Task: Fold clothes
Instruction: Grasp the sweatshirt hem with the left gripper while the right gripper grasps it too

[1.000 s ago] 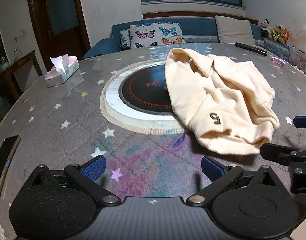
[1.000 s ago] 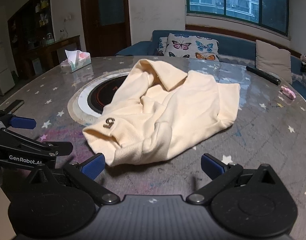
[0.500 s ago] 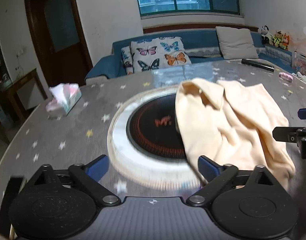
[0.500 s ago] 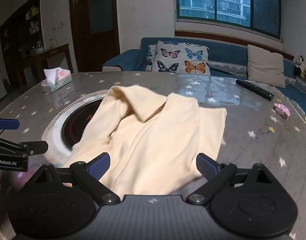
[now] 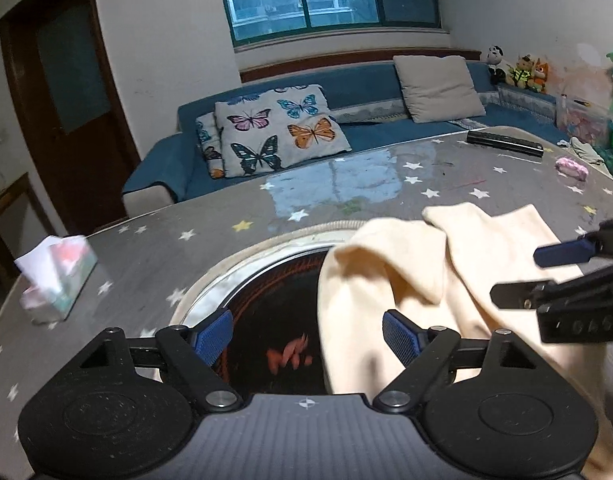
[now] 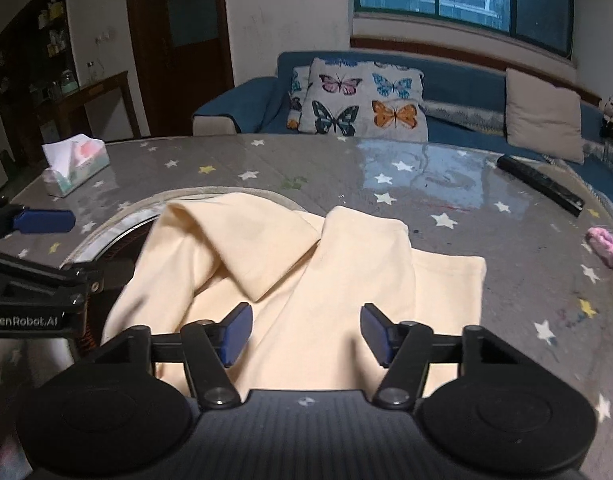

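A cream-coloured garment (image 6: 290, 272) lies crumpled on the round table, partly over the dark round hob; it also shows in the left wrist view (image 5: 418, 280). My left gripper (image 5: 306, 338) is open and empty, over the hob at the garment's left edge. My right gripper (image 6: 304, 334) is open and empty, low over the garment's middle. Each gripper shows in the other's view, the right one at the right edge (image 5: 566, 272) and the left one at the left edge (image 6: 38, 248).
A grey star-patterned cloth (image 6: 506, 240) covers the table. A tissue box (image 6: 76, 166) stands at the far left, a black remote (image 6: 540, 184) and a pink item (image 6: 604, 246) at the far right. A blue sofa (image 6: 458, 76) with cushions lies behind.
Both grippers have moved forward over the table and now sit over the garment. The garment's near part is now under the grippers and out of sight. Both stay open.
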The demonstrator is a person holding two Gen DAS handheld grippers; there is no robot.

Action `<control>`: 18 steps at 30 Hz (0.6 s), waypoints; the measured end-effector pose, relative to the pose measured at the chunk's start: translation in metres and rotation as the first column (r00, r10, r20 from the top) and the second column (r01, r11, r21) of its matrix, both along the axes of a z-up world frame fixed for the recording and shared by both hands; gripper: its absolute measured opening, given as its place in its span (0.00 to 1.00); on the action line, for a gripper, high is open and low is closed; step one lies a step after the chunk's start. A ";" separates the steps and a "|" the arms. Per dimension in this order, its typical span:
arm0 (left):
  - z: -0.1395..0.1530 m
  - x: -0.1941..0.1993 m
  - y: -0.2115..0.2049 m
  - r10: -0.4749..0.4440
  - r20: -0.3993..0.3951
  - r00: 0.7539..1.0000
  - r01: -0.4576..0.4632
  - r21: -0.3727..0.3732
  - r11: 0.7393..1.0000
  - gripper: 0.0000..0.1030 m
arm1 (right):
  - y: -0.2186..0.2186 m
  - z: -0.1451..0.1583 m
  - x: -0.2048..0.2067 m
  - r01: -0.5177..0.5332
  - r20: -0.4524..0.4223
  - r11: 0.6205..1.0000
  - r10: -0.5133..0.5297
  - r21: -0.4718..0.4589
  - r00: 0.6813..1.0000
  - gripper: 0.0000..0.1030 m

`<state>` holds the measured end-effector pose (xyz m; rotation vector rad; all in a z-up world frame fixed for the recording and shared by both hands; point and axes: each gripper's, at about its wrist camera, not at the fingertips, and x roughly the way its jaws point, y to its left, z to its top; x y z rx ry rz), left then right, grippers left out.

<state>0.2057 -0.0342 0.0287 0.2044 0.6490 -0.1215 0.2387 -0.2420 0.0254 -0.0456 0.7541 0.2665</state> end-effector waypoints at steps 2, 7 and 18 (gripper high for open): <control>-0.003 0.015 -0.002 -0.017 -0.013 1.000 0.017 -0.015 1.000 0.82 | -0.001 -0.004 0.010 0.005 -0.014 1.000 -0.004 0.006 1.000 0.55; -0.012 0.040 -0.001 -0.067 -0.051 0.996 0.062 -0.093 0.994 0.55 | 0.002 -0.013 0.030 0.017 -0.037 1.000 -0.016 0.017 0.999 0.47; -0.007 0.025 0.024 0.005 -0.030 1.000 -0.010 -0.169 0.986 0.02 | 0.003 -0.017 0.033 0.061 -0.020 0.998 -0.061 -0.004 0.998 0.02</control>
